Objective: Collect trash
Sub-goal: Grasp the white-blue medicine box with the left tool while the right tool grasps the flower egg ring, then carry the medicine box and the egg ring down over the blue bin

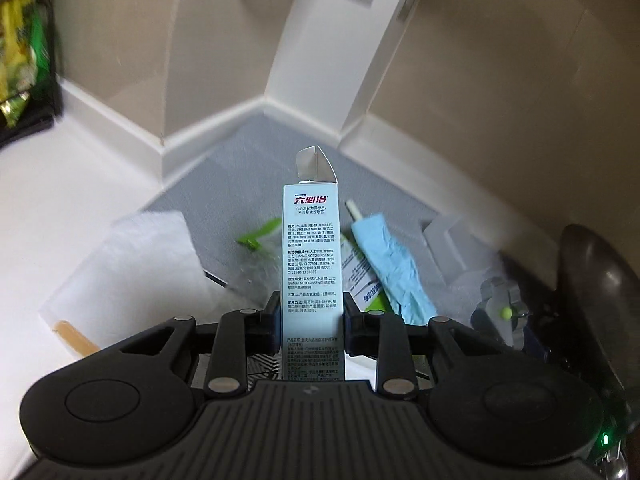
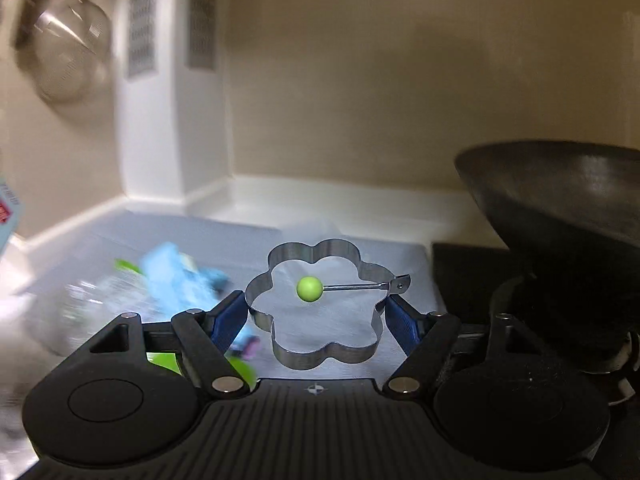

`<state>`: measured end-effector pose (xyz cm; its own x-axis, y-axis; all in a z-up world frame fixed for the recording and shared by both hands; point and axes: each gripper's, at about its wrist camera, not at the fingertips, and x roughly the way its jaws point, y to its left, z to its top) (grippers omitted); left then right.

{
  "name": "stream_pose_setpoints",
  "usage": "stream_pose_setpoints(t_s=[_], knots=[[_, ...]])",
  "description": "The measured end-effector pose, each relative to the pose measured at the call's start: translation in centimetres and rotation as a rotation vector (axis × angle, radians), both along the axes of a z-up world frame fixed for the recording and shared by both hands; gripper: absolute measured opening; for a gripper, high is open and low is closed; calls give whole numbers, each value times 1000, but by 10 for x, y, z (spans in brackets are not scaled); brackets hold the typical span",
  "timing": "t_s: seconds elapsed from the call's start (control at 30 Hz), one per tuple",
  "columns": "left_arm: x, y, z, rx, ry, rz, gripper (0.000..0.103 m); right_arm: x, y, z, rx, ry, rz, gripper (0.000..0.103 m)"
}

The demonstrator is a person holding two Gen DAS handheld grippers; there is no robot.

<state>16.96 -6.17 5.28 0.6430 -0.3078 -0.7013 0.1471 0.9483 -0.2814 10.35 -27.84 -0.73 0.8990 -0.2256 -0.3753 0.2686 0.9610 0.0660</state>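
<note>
- My left gripper [image 1: 311, 312] is clenched on a toothpaste box [image 1: 311, 248] — tall, pale blue, printed text, top flap open — standing upright between my pads.
- My right gripper [image 2: 316, 316] grasps a flower-shaped metal egg ring [image 2: 280, 258] — green knob at centre — between blue pads.

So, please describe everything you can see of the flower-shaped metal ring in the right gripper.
The flower-shaped ring looks like shiny bent steel, open in the middle. A thin wire handle with a green ball is hinged at its right side and lies across the opening. The right gripper clamps its outer walls with blue pads, holding it roughly level above the grey counter.
</note>
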Motion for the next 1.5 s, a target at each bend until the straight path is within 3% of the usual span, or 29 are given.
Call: stream_pose_setpoints(t_s=[0.33, 0.57, 0.8, 1.0, 1.2, 1.5], knots=[[-92, 47, 16, 42, -115, 20, 31, -88, 56, 24, -36, -115, 222, 78], [-163, 81, -14, 115, -62, 20, 31, -168, 91, 27, -16, -122, 377, 78], [-218, 107, -54, 180, -25, 28, 31, -226, 129, 18, -31, -56, 516, 78], [-250, 124, -91, 220, 18, 52, 31, -250, 156, -8, -14, 66, 574, 78], [-269, 131, -120, 248, 54, 80, 31, -259, 171, -34, -12, 169, 584, 78], [-287, 128, -149, 297, 74, 85, 31, -259, 177, -49, -15, 236, 592, 78]])
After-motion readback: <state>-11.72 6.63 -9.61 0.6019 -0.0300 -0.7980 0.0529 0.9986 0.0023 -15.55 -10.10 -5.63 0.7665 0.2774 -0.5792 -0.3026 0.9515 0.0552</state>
